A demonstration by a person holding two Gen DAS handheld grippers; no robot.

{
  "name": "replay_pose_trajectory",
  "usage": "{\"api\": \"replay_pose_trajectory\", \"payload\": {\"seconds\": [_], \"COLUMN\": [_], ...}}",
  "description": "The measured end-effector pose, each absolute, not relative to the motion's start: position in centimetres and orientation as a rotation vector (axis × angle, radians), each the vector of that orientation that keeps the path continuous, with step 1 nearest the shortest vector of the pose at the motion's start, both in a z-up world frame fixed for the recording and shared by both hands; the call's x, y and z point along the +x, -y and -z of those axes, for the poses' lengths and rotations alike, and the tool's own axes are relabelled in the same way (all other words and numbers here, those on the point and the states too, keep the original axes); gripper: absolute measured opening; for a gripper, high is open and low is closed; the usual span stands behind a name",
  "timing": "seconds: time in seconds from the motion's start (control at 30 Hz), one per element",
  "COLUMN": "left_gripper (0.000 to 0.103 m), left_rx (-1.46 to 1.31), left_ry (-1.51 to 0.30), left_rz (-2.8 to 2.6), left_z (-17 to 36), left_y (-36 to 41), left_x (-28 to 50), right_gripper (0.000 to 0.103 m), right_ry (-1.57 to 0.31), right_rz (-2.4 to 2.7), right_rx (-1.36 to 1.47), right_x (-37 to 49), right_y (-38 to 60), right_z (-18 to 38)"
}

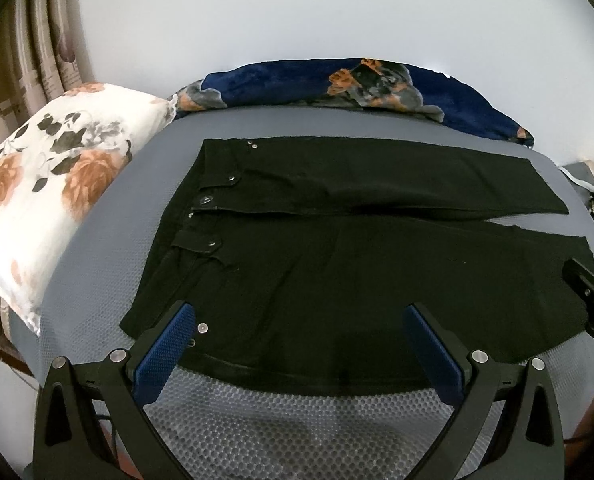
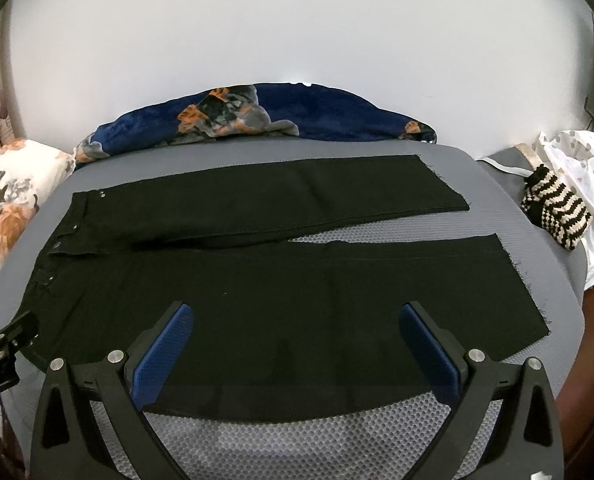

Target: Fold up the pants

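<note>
Where right view widens, hems (image 2: 509, 276), perhaps frayed.

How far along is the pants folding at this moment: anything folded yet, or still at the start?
Done: the black pants lie spread flat on the grey mat, waistband to the left, the two legs side by side and slightly apart. In hand: nothing; the left gripper and right gripper are both open at the near edge of the pants. Left: every fold, as no layer is doubled over.

Black pants (image 1: 337, 264) flat on grey mat (image 1: 97, 264) — left gripper (image 1: 299, 316) wide open over the near edge
</note>
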State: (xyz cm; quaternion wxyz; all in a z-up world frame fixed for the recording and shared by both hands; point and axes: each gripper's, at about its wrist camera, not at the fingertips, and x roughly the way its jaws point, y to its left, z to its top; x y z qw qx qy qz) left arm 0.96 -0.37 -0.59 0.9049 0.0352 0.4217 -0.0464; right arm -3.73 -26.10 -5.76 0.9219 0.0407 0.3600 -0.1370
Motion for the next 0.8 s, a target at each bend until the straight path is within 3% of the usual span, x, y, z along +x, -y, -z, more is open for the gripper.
{"api": "replay_pose_trajectory", "payload": {"seconds": [0.8], "left_gripper": [0.103], "left_rx": [0.063], "left_ry": [-0.885], "left_rz": [0.096], "left_z": [0.5], "left_y": [-0.8], "left_x": [3.8], "right_gripper": [0.103], "right_ry": [-0.831], "right_rz": [0.282], "right_rx": [0.085], "right_x": [-0.3], "right_y": [26.8], "right_z": [7.2]}}
